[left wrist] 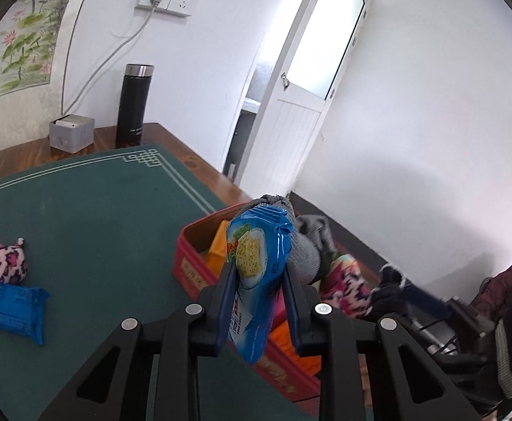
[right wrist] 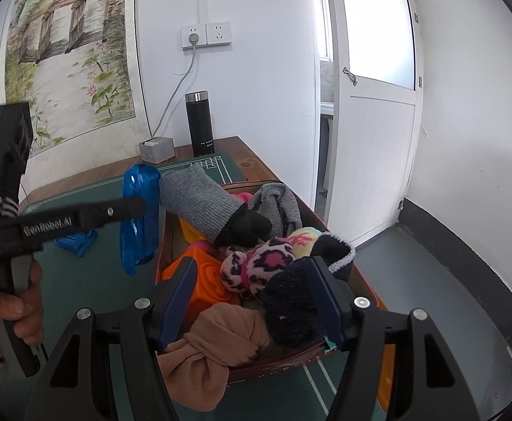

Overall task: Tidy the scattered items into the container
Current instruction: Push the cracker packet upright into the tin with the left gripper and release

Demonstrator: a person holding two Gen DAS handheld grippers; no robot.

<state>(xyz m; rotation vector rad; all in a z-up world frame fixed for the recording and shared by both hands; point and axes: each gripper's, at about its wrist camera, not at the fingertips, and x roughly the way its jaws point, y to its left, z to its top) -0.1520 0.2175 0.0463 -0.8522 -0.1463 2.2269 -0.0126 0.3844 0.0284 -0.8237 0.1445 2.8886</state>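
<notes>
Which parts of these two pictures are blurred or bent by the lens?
Left wrist view: the blue cracker packet is sharp, the right edge smeared, the door frame bowed. Right wrist view: mostly sharp, the painting leans, dark corners ring the frame.

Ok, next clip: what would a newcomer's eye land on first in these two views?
First, the blue cracker packet clamped upright in the left gripper, held beside the red box. Next, that box itself, heaped with socks: a grey-and-black sock lies across the pile, and a leopard-print bundle sits near the front. On the green mat to the left, a second blue packet and another leopard-print sock ball remain outside the box.
</notes>
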